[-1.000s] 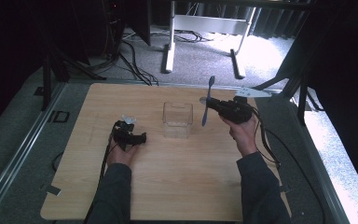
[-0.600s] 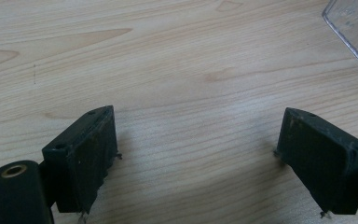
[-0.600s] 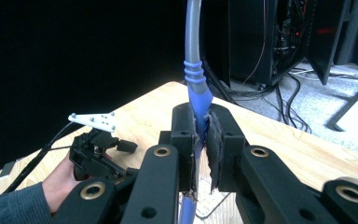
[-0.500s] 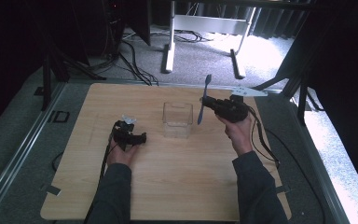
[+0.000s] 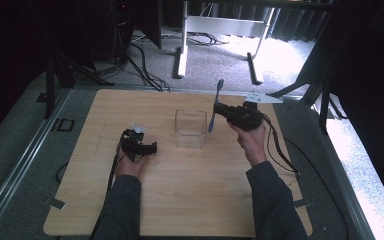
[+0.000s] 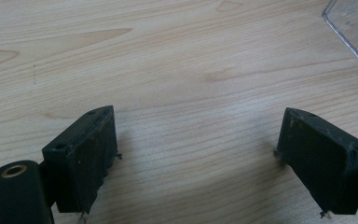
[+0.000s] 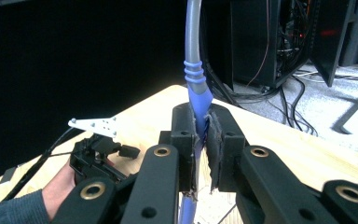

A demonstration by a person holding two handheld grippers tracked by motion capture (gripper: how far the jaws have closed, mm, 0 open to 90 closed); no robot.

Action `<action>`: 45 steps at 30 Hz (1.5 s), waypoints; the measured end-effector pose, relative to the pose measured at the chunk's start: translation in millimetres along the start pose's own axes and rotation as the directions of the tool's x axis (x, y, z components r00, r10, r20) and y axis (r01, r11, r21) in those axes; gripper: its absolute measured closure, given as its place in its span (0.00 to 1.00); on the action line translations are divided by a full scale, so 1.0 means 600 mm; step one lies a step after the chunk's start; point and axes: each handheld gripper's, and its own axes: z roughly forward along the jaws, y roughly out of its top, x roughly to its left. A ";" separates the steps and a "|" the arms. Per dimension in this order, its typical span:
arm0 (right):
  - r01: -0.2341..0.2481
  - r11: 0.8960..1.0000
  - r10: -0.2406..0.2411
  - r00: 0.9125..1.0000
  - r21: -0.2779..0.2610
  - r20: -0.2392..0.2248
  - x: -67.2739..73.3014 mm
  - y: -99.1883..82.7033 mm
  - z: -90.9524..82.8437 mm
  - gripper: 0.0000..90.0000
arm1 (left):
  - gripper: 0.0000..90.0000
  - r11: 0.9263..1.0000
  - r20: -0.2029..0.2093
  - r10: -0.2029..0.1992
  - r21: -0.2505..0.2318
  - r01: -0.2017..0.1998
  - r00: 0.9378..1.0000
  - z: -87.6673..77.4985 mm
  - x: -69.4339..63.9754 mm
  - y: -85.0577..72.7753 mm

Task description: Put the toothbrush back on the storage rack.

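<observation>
My right gripper (image 7: 200, 140) is clamped on a blue-and-grey utensil (image 7: 195, 70) standing upright between its pads, a clear container (image 5: 190, 128) just beside it. My left gripper (image 6: 196, 154) rests wide apart on the table (image 6: 168, 70), gripping nothing.

light wood table (image 5: 180, 200) on grey carpet floor (image 5: 20, 145), white desk legs (image 5: 182, 45) behind, black cables (image 5: 140, 65), dark surroundings, sunlit patch back right
</observation>
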 end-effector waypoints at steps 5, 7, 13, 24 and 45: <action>0.008 1.000 -0.008 1.000 0.009 0.001 0.001 -0.002 0.006 0.91 | 0.14 1.000 0.000 0.000 0.000 0.000 1.000 0.000 0.000 0.000; 0.010 1.000 -0.010 1.000 0.006 -0.007 0.000 -0.004 0.008 0.91 | 0.14 1.000 0.000 0.000 0.000 0.000 1.000 0.000 0.000 0.000; 0.012 1.000 -0.012 1.000 0.006 -0.014 -0.001 -0.007 0.014 0.91 | 0.14 1.000 0.000 0.000 0.000 0.000 1.000 0.000 0.000 0.000; 0.005 1.000 -0.005 1.000 -0.013 0.007 -0.004 -0.011 0.032 0.91 | 0.14 1.000 0.000 0.000 0.000 0.000 1.000 0.000 0.000 0.000; 0.009 1.000 -0.010 0.999 0.006 0.043 -0.006 -0.031 0.074 0.91 | 0.14 1.000 0.000 0.000 0.000 0.000 1.000 0.000 0.000 0.000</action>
